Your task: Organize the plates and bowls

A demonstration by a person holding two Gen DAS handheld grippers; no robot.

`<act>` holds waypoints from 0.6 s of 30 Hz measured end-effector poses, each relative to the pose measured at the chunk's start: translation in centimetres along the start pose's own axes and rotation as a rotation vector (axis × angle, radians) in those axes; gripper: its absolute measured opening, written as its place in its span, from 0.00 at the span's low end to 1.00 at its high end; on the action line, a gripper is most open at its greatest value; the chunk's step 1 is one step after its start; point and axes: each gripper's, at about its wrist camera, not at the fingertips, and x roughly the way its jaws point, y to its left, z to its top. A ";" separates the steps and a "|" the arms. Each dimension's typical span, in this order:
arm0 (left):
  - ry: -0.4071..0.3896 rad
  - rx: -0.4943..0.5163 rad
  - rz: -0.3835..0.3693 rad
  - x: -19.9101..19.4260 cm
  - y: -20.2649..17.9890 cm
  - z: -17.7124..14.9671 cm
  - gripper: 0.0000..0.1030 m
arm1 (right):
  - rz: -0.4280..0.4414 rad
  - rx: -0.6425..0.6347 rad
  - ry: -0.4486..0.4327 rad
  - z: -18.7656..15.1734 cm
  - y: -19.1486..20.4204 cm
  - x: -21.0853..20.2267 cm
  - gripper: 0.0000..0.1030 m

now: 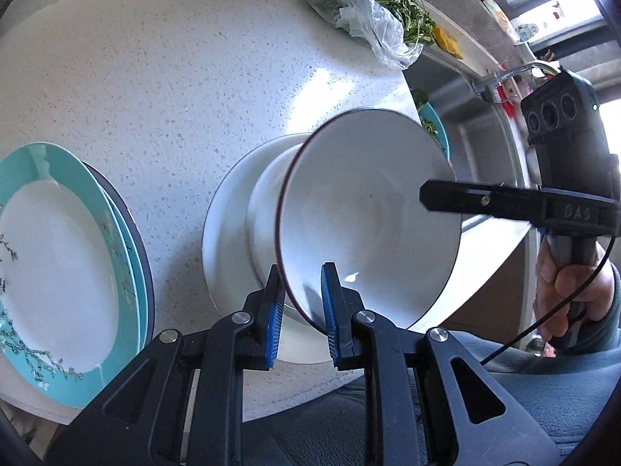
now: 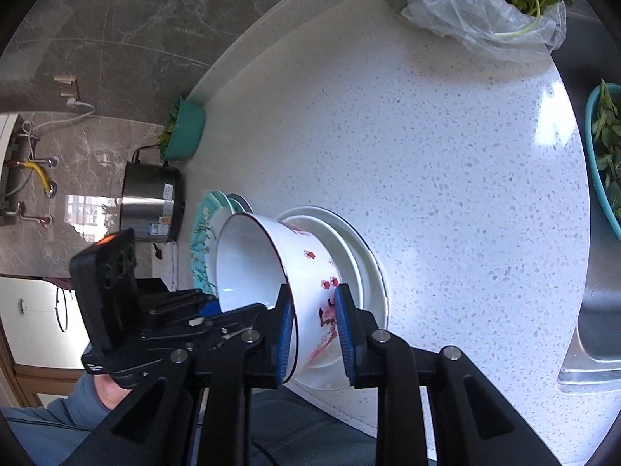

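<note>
A white bowl (image 1: 368, 209) with a dark rim and red flower marks on its outside (image 2: 310, 272) stands on a stack of white plates (image 1: 225, 233) on the speckled counter. My left gripper (image 1: 300, 303) has its blue pads astride the bowl's near rim, closed on it. My right gripper (image 2: 312, 330) grips the opposite rim, one pad inside and one outside; it shows in the left wrist view (image 1: 442, 198). A stack of teal-rimmed flowered plates (image 1: 58, 272) lies to the left, also seen in the right wrist view (image 2: 203, 240).
A plastic bag of greens (image 1: 372, 11) lies at the counter's far side. A steel sink (image 1: 485, 147) with a teal basin of leaves (image 2: 605, 155) is to the right. A steel pot (image 2: 151, 202) and a teal bowl of greens (image 2: 182, 128) stand by the wall.
</note>
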 end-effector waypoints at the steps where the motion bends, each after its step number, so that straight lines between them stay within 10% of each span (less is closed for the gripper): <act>1: 0.000 -0.003 0.001 0.0 0.1 0.2 0.16 | -0.005 -0.002 0.002 -0.1 -0.1 0.2 0.25; 18: -0.002 0.002 0.038 1.4 -0.9 0.9 0.17 | -0.213 -0.168 -0.017 -1.2 2.5 2.1 0.23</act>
